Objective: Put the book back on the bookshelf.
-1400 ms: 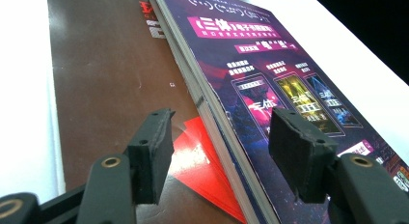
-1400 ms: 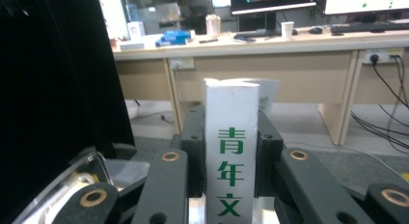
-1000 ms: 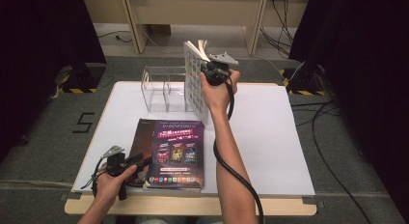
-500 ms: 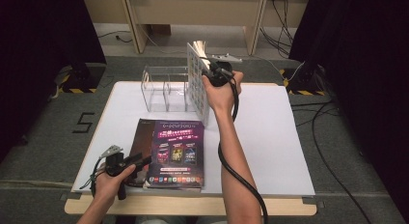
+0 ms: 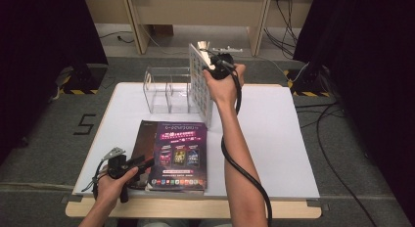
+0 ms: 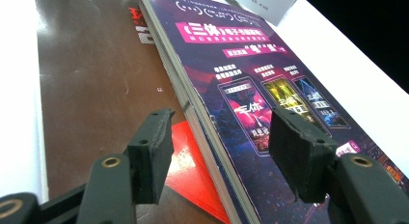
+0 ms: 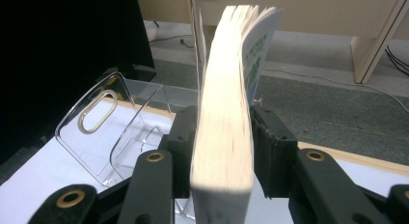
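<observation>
Right hand-held gripper (image 5: pixel 211 58) loosened around upright book (image 5: pixel 200 85).

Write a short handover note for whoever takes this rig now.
Right gripper: jaws have just been opening, white book upright between them; grip unclear.
Left gripper: open, astride the purple magazine edge, not pressing.
White book stands at the clear rack right end; seated or not, cannot tell.
To do, probably: check that book, then rack the purple magazine and the brown book under it.

Three books: one upright (image 5: pixel 200 85), two stacked flat (image 5: pixel 180 156), one clear rack (image 5: pixel 164 90), two claws (image 5: pixel 142 164).
</observation>
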